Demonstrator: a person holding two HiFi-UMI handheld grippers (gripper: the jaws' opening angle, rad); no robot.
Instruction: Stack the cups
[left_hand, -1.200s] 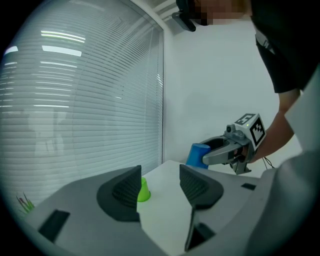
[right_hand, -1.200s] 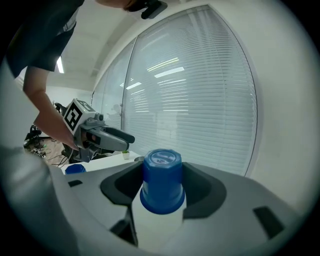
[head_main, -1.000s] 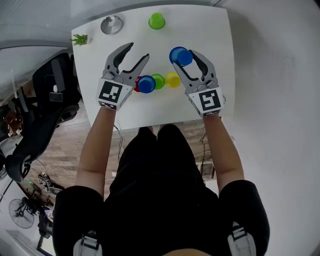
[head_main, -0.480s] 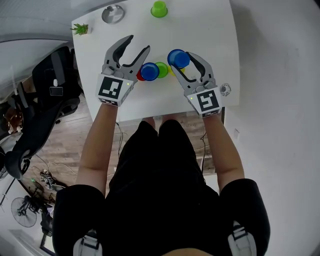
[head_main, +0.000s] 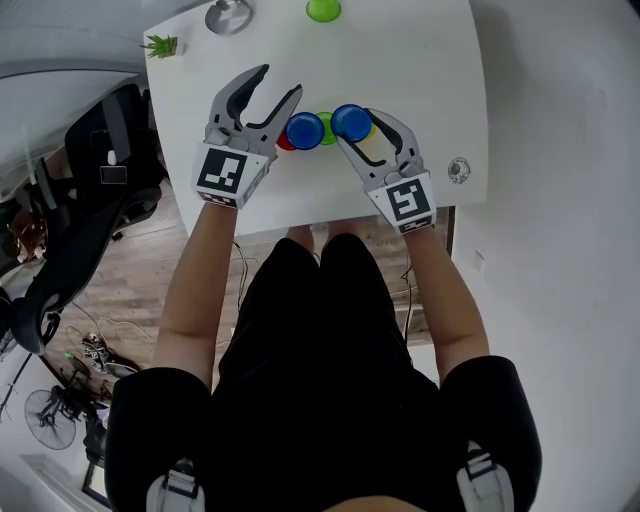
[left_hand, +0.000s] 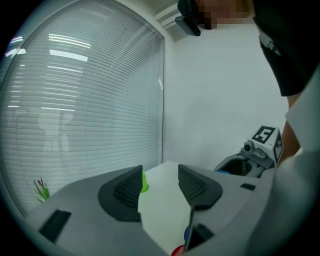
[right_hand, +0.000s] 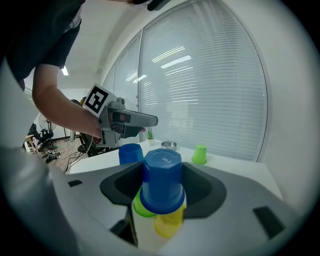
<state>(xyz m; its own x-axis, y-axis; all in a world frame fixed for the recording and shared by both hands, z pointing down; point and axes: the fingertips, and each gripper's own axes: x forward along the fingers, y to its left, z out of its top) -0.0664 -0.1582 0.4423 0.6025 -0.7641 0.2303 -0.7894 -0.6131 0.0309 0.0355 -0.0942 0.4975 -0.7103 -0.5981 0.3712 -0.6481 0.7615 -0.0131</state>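
Read as an office: slatted blinds (right_hand: 215, 90) over glass partitions far side, black swivel chair (head_main: 85, 250) left of white table (head_main: 440, 60), loose cables (head_main: 95, 350) on wood floor (head_main: 140, 290).

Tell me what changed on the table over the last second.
The right tongs, shut on a blue cup, carried it down and left to above the yellow cup. The left tongs stayed open and empty; the row of cups kept its place.

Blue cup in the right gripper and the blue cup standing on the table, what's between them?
A green cup stands between the held blue cup and the standing blue cup, partly hidden by them. The head view shows it from above.
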